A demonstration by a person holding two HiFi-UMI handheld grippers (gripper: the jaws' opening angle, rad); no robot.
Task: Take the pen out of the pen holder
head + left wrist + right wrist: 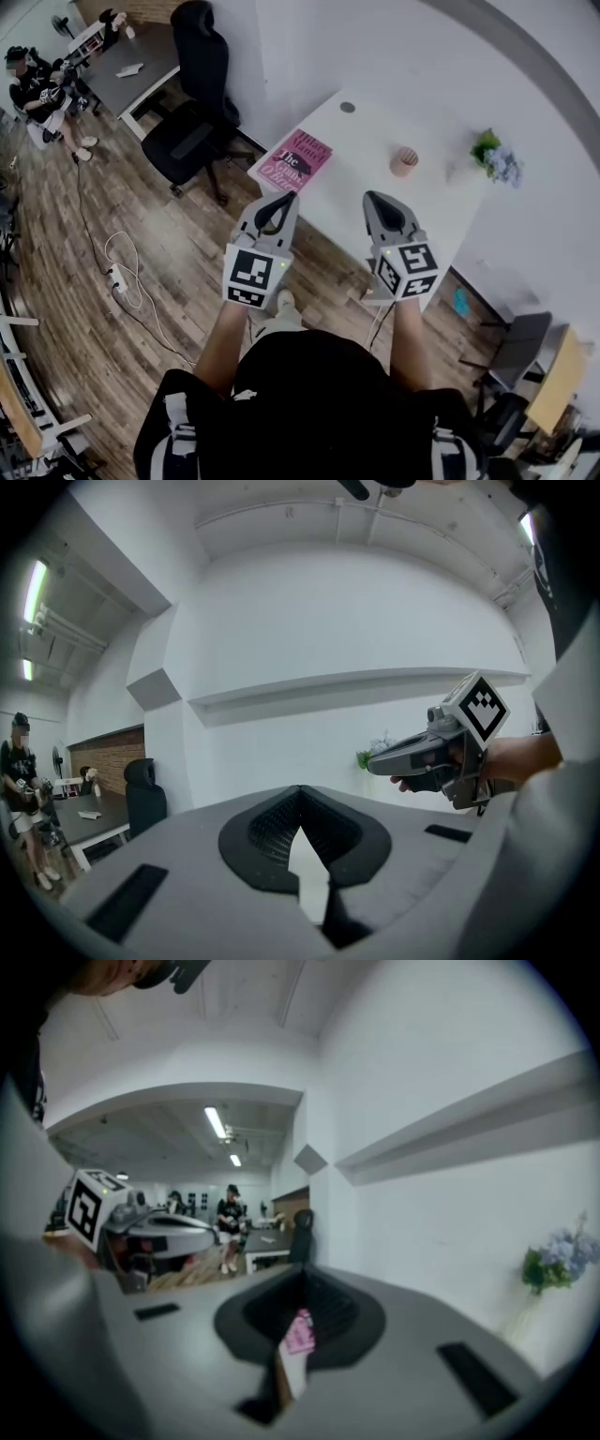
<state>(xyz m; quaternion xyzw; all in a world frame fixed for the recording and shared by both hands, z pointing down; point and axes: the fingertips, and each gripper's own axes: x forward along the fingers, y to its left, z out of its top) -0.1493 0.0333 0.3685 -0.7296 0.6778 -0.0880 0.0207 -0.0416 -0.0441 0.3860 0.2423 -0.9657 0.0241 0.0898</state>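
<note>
Only the head view shows the pen holder (404, 161): it stands mid-table on the white table (375, 131), between the pink book (295, 159) at the front left corner and the flowers (495, 157) by the wall-side edge. Any pen in it is too small to make out. The left gripper (278, 199) and right gripper (375, 199) hover short of the front edge, each with its jaw tips together on nothing. The right gripper view catches the book through the slit below its tips; the left gripper view shows only bare tabletop there.
</note>
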